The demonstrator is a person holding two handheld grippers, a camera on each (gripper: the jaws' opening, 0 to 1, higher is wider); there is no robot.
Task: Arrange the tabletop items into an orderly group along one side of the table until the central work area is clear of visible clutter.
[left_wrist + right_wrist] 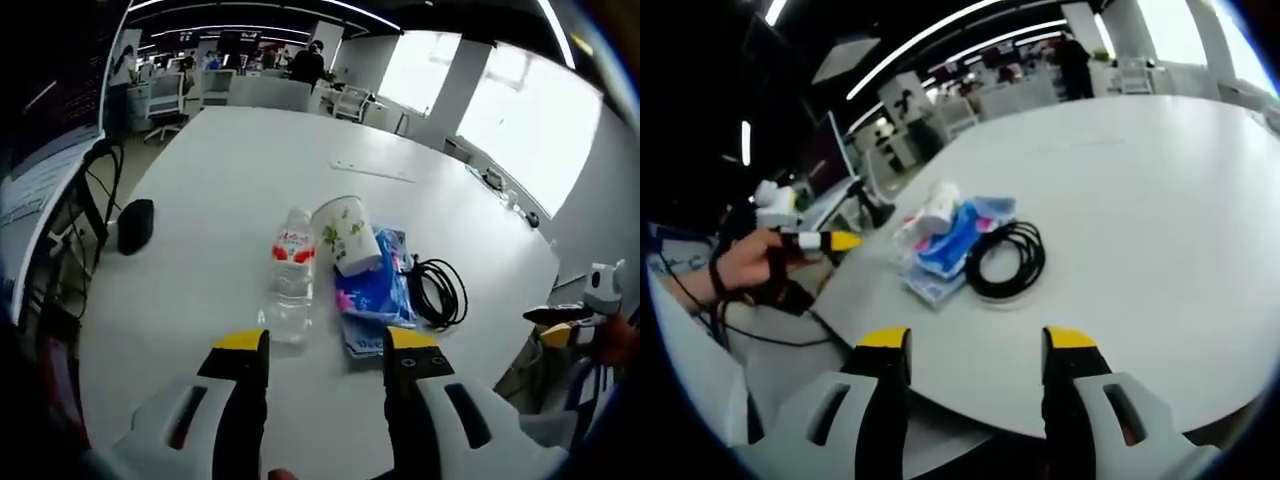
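White surface (230, 190) fills the left gripper view, where the left tool (326, 352) sits at lower centre, jaws apart and holding nothing. Just above it lies the cluster: a clear water bottle (291, 270) with its long axis running up the frame, a paper cup (345, 234) on its side, blue packets (375, 290) and a black cable coil (437, 292) to the right.

In the right gripper view, the right tool (977, 352) is also apart and empty; the same cluster sits above it, left of centre, cable coil (1006, 260) nearest. The left tool looks closer to the bottle.
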